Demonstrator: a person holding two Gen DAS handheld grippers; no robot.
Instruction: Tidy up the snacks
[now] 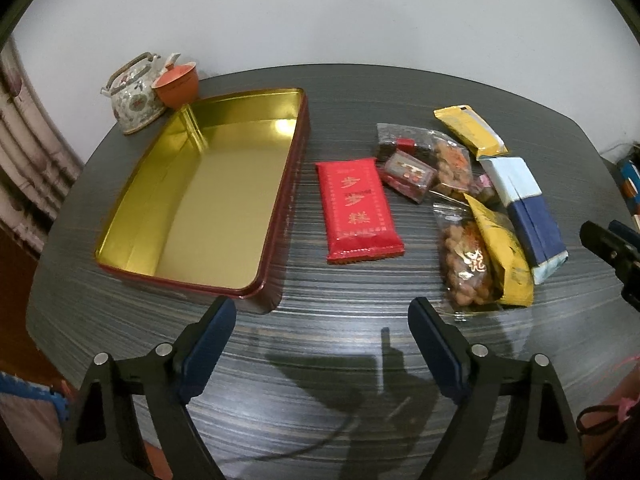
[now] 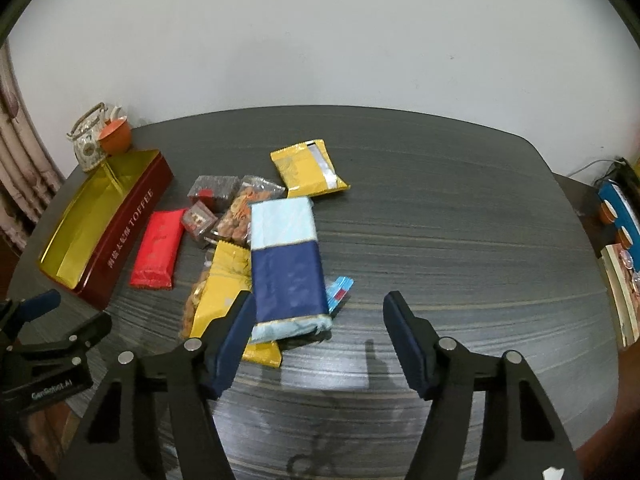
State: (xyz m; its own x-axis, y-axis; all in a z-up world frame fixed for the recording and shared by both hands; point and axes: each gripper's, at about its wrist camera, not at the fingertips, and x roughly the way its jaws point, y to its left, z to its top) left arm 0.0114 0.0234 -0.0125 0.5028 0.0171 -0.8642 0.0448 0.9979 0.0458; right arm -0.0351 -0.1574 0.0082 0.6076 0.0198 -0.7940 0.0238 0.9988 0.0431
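An open red tin with a gold inside [image 1: 208, 184] lies empty on the dark table, left of the snacks; it also shows in the right wrist view [image 2: 120, 224]. A red packet [image 1: 356, 210] [image 2: 158, 246] lies beside it. Further right is a pile: a blue and light-blue packet [image 1: 528, 216] [image 2: 286, 268], yellow packets [image 1: 470, 128] [image 2: 308, 168], clear bags of nuts [image 1: 464, 264] and small dark sweets [image 1: 408, 172]. My left gripper [image 1: 322, 310] is open and empty, above the table in front of the tin and red packet. My right gripper [image 2: 320, 306] is open and empty, just before the blue packet's near end.
A flowered teapot [image 1: 134, 98] and an orange lidded cup [image 1: 176, 84] stand at the table's back left corner, behind the tin. A side surface with books and small items [image 2: 620, 240] is off the table's right edge. A white wall is behind.
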